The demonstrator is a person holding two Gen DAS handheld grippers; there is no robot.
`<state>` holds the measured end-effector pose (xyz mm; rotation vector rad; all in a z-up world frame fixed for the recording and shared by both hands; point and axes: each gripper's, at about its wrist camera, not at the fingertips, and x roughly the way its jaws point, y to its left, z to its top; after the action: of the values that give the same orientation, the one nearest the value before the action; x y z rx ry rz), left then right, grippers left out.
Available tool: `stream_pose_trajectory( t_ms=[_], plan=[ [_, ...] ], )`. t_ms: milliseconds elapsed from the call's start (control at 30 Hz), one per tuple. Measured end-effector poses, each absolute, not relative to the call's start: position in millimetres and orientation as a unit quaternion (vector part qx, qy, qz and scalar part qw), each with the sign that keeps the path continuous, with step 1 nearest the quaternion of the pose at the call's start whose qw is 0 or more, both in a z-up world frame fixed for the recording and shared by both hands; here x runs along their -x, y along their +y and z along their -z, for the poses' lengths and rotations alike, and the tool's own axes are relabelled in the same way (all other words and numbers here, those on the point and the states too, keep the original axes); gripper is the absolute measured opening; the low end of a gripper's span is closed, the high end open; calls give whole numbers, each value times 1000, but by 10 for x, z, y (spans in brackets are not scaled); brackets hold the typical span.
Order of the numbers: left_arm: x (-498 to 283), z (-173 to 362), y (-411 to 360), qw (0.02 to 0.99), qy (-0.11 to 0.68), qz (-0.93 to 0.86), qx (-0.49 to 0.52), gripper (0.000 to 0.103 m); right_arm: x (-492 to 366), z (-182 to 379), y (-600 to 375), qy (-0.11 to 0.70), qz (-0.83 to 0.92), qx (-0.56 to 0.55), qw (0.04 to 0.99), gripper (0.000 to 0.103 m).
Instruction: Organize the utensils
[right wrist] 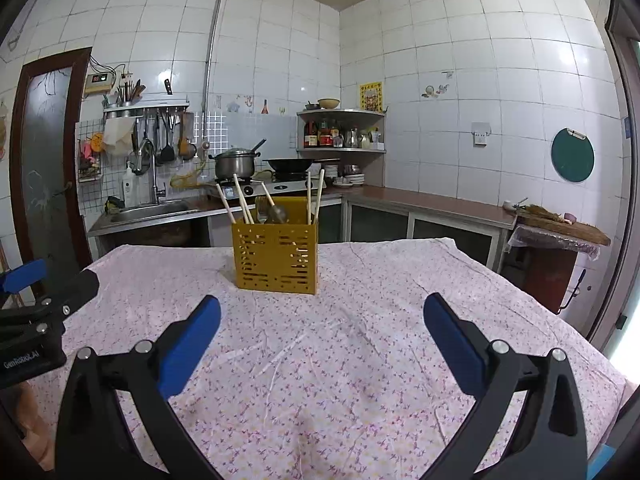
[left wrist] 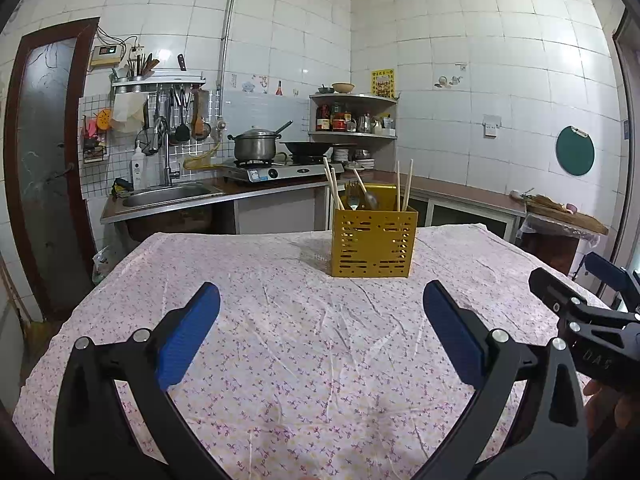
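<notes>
Floral tablecloth (left wrist: 280,320), utensil holder (left wrist: 372,244) hiding spoon bowls

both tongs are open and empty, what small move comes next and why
Probably none beyond a check. Every utensil in view, the chopsticks and spoon, already stands in the yellow holder, and the floral tablecloth shows nothing loose. The left tongs and right tongs hang open, short of the holder. I would ease the right tongs toward it and look inside.
</notes>
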<state>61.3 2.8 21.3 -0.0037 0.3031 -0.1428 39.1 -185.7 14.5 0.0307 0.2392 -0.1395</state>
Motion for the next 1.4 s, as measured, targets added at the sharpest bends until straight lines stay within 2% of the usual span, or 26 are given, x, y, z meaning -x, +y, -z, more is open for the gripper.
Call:
stream_pose_trajectory(
  t_ms=[1400],
  plan=[
    [-591, -149, 23, 986, 150, 75, 2, 98, -417, -110, -1910, 118, 88, -19, 989, 99]
  ],
)
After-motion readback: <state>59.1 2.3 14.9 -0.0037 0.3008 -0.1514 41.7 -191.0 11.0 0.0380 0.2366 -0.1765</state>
